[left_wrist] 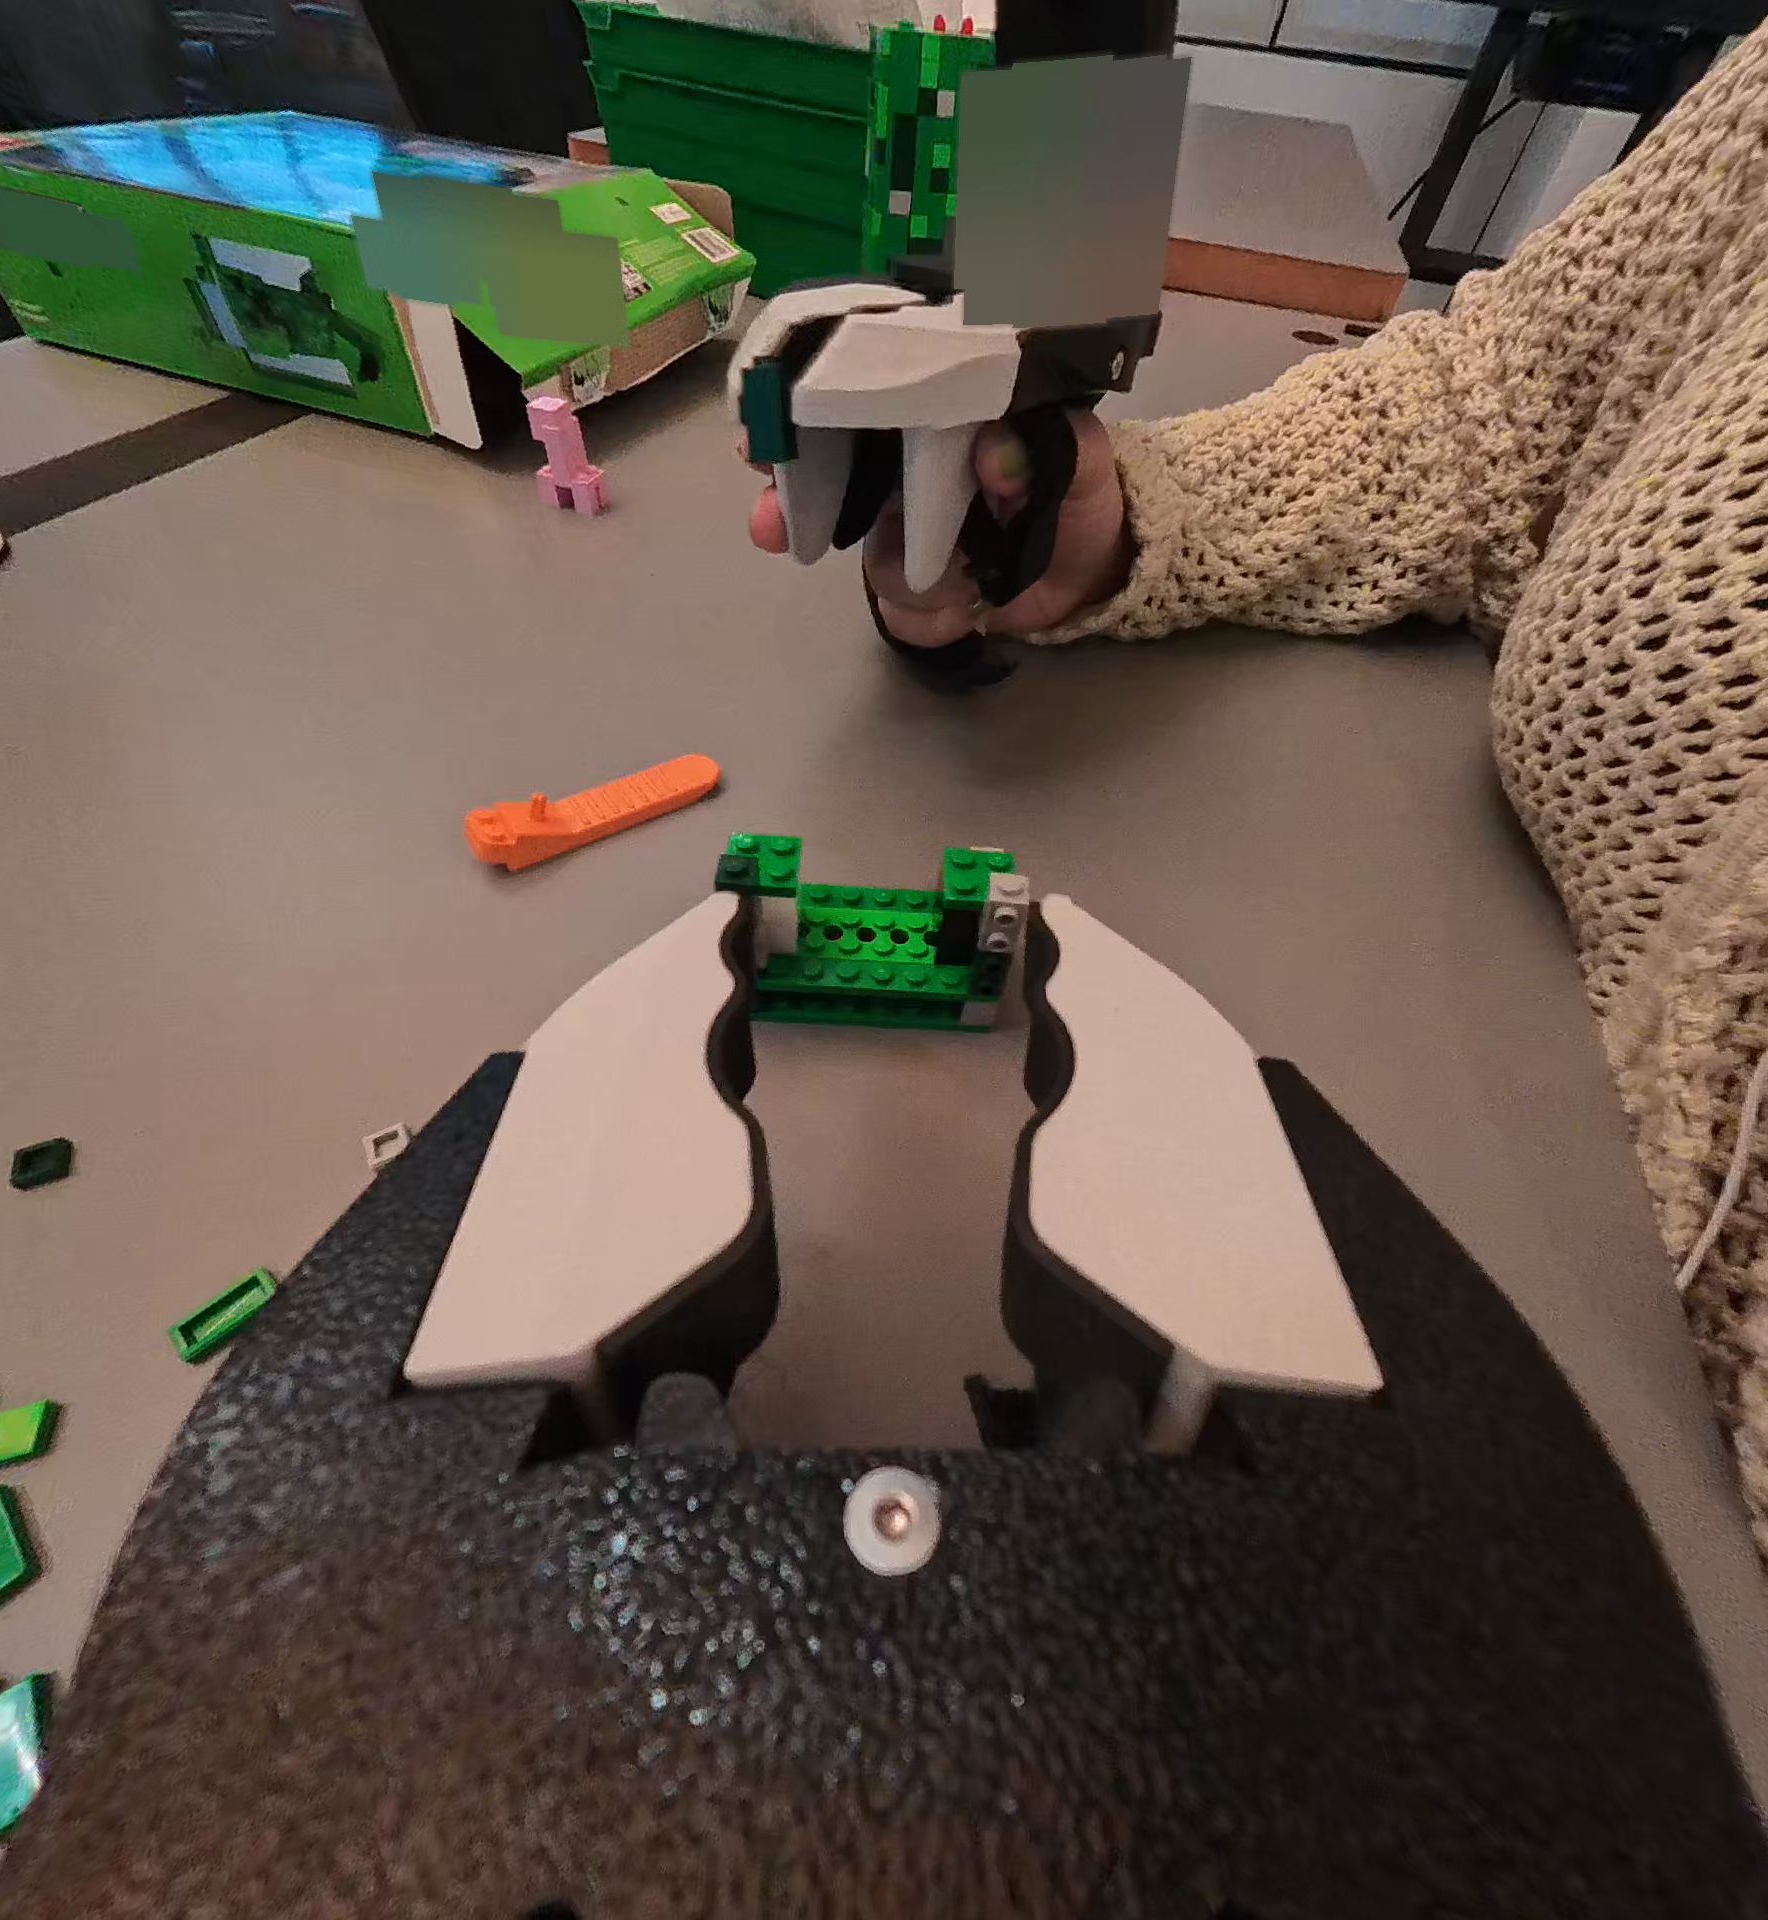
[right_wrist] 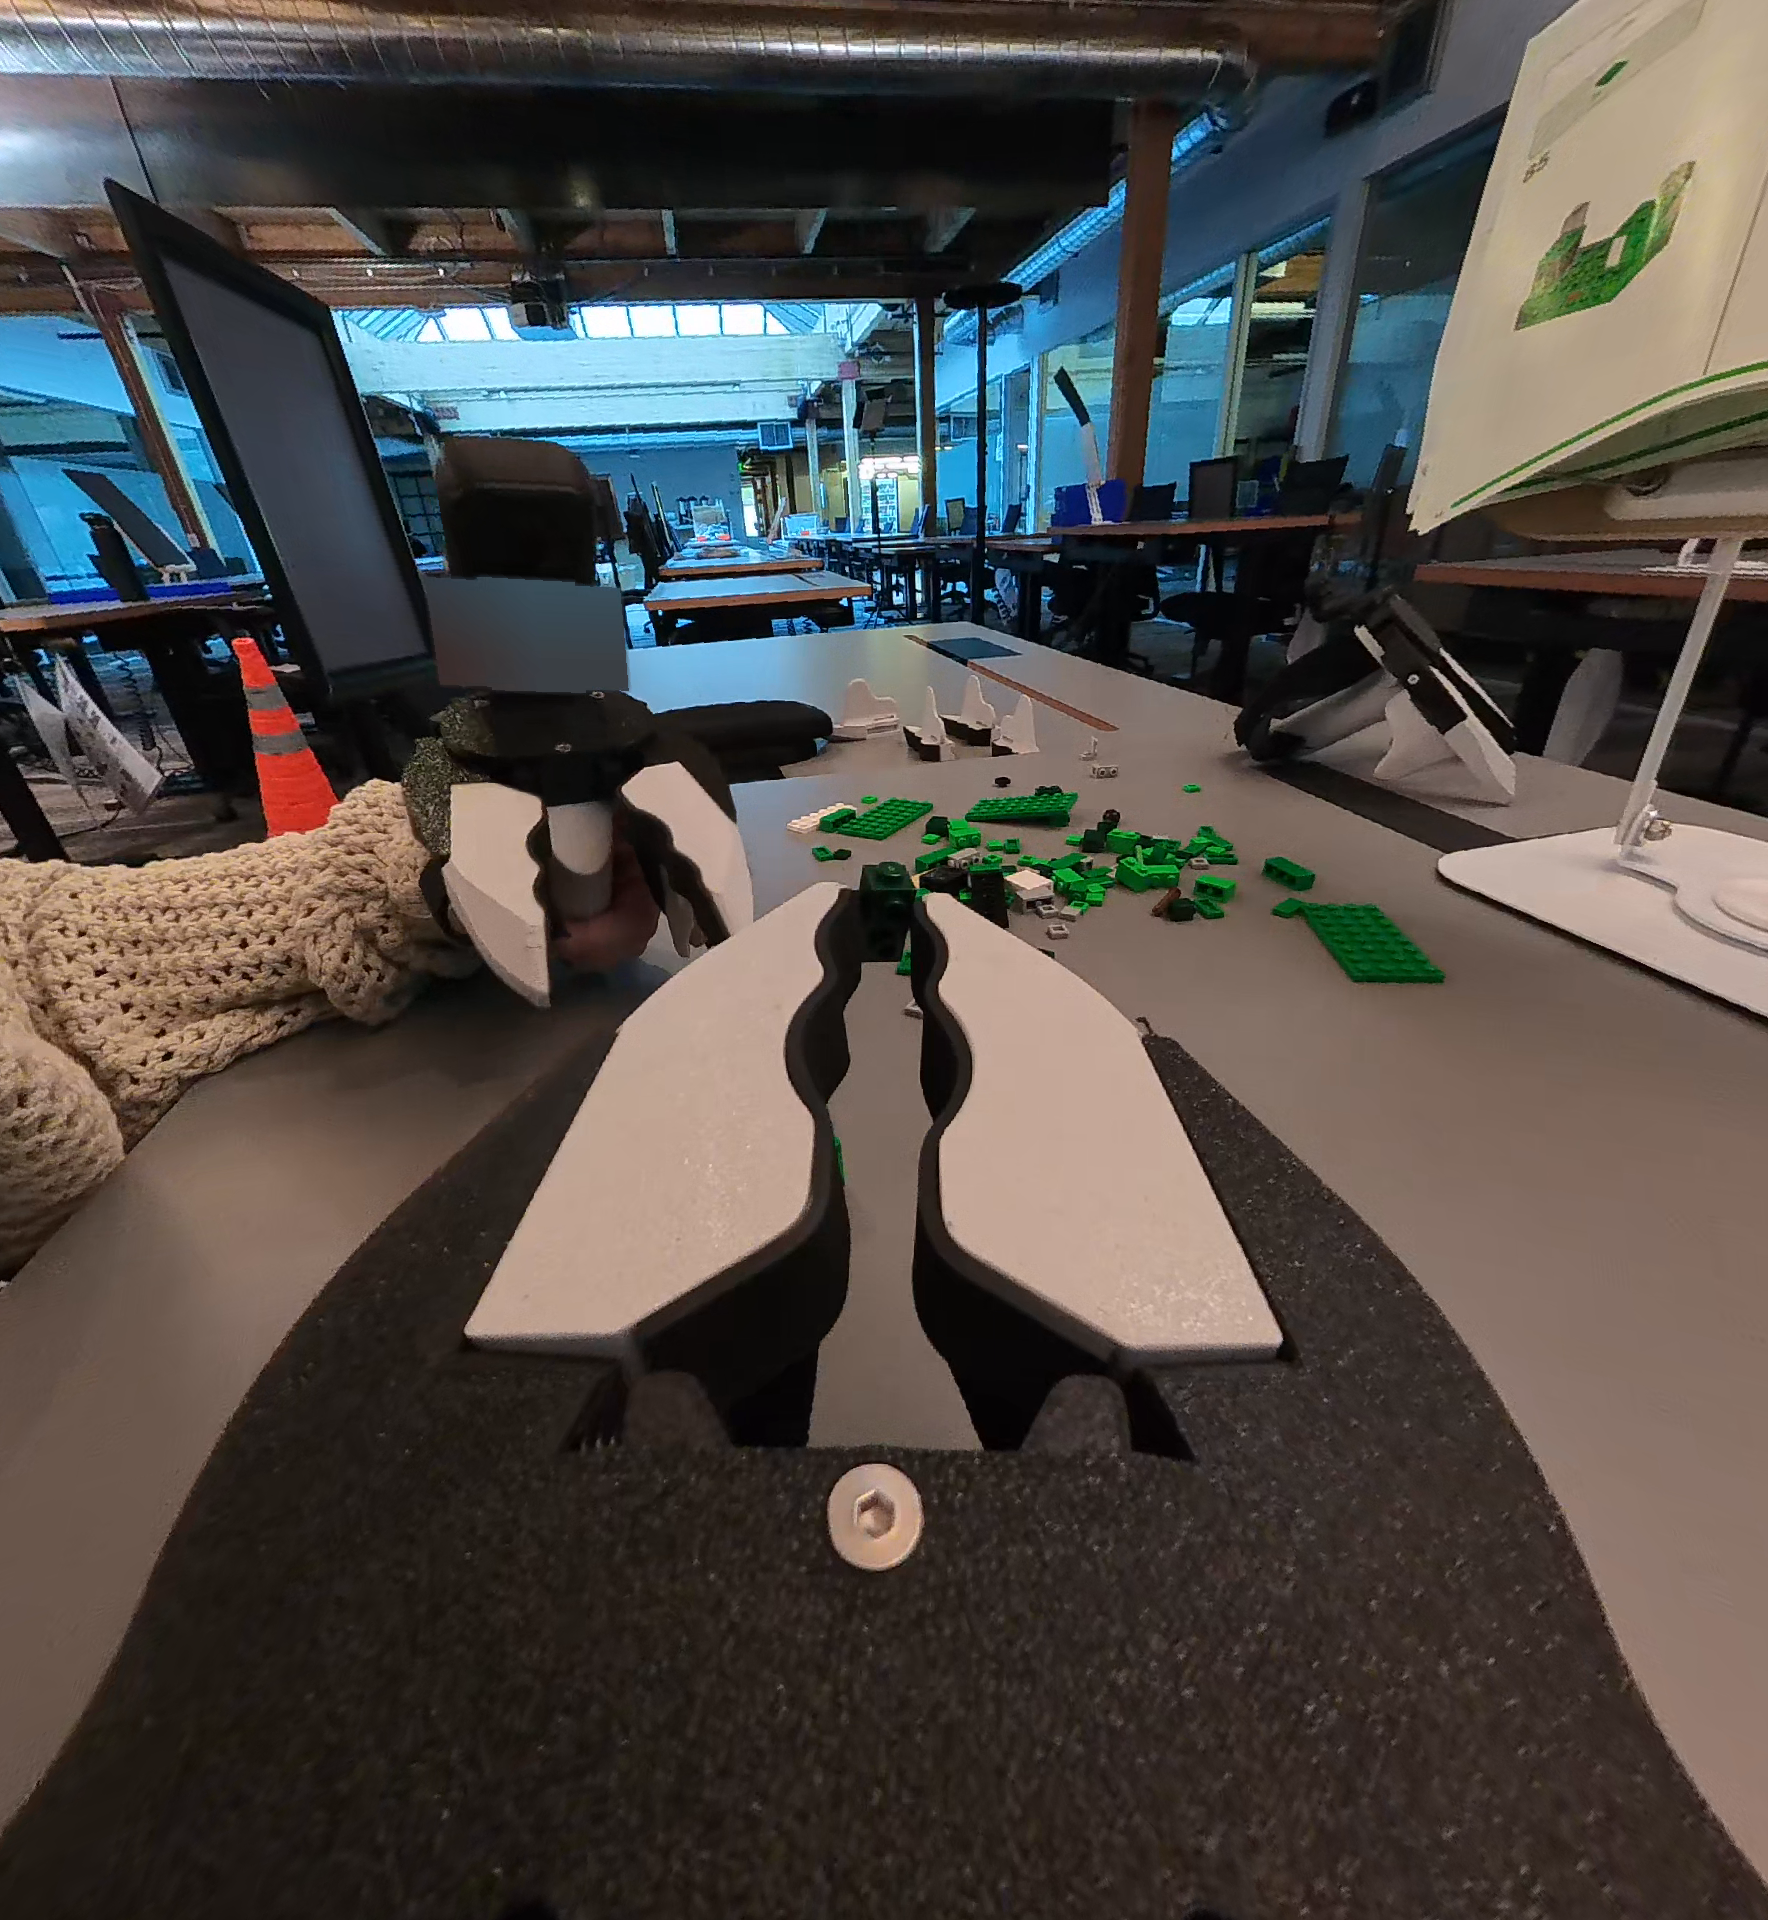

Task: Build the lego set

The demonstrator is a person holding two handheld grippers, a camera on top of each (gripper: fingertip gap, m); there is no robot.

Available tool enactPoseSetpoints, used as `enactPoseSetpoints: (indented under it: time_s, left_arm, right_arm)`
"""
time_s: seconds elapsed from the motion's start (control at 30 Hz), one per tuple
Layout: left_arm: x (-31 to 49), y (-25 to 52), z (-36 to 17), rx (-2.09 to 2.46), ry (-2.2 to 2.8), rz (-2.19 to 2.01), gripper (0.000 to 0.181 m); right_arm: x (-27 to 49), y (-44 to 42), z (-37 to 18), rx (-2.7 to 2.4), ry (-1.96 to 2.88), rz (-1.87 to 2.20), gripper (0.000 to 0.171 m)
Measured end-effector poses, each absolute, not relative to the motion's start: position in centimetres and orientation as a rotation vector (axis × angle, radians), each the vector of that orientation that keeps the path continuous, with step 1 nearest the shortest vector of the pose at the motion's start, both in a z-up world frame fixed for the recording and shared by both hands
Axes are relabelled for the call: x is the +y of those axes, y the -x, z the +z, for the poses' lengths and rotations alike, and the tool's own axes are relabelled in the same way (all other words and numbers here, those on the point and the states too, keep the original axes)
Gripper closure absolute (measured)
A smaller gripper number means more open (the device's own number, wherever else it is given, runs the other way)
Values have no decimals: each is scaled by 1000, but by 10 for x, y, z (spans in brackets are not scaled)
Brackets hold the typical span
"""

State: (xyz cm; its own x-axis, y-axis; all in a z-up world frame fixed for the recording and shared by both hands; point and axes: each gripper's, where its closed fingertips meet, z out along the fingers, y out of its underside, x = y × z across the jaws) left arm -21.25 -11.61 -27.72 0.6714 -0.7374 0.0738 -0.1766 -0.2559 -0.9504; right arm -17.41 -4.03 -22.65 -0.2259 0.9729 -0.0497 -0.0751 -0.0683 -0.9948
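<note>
- Left gripper (left_wrist: 885, 935) nearest us in the left wrist view: jaws spread, flanking the green lego build (left_wrist: 875, 935) that sits on the grey table (left_wrist: 1223, 831); we can't tell if the fingertips touch its sides.
- Right gripper (right_wrist: 885, 914) is clamped on a small dark green brick (right_wrist: 885, 902), held above the table.
- We judge the build as early: a low base with two corner towers and a grey side brick.
- Plenty left: loose green pieces (right_wrist: 1098, 868) and a green plate (right_wrist: 1368, 940) lie unused near the instruction booklet (right_wrist: 1638, 270) on its stand.
- Orange brick separator (left_wrist: 589, 810) lies beside the build; set box (left_wrist: 340, 270) and pink figure (left_wrist: 568, 457) behind.
- Next, we guess: seat the held brick.
</note>
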Motion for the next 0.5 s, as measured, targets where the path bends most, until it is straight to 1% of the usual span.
enactPoseSetpoints:
  time_s: [0.5]
  left_arm:
    - [-114, 215, -275, 690, 1786, -665, 135]
  right_arm:
    - [-56, 175, -231, -1373, 981, 1349, 163]
